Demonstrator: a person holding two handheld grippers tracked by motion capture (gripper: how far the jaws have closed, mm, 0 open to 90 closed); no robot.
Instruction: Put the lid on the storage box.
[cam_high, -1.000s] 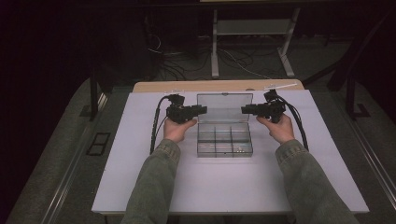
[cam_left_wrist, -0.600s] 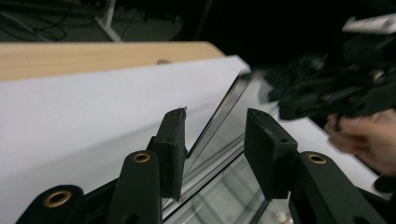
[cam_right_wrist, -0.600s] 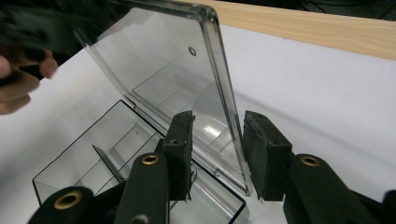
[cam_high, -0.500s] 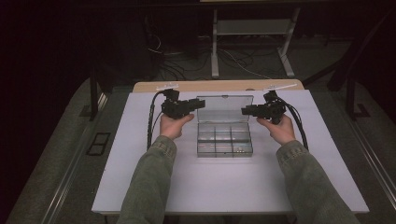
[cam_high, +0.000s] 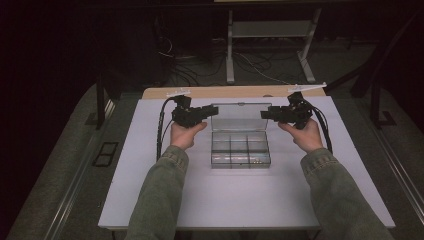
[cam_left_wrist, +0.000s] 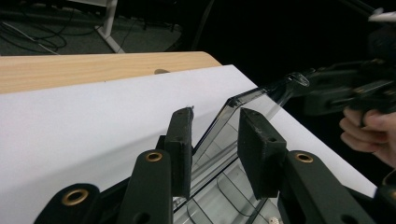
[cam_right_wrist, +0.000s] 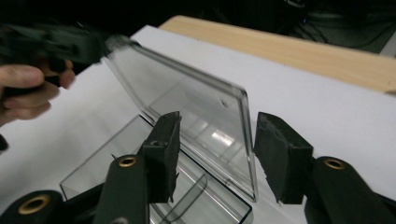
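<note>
Clear plastic box (cam_high: 240, 149), lid (cam_high: 238, 116) raised, mid-frame on the white counter (cam_high: 150, 190).
Left gripper (cam_left_wrist: 215, 140) and right gripper (cam_right_wrist: 215, 154) straddle the lid's edges, jaws spread; left just closing, right just opening.

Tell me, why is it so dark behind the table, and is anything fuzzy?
High view: light falls on the white table, the room behind stays dim. Right gripper view: the far hand is blurred, and the clear lid shows a small glare. Left gripper view: jaws sharp, background black.

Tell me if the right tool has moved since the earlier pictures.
Yes: right tool shifted slightly toward the table's wooden edge; its jaws have just been opening around the lid.
</note>
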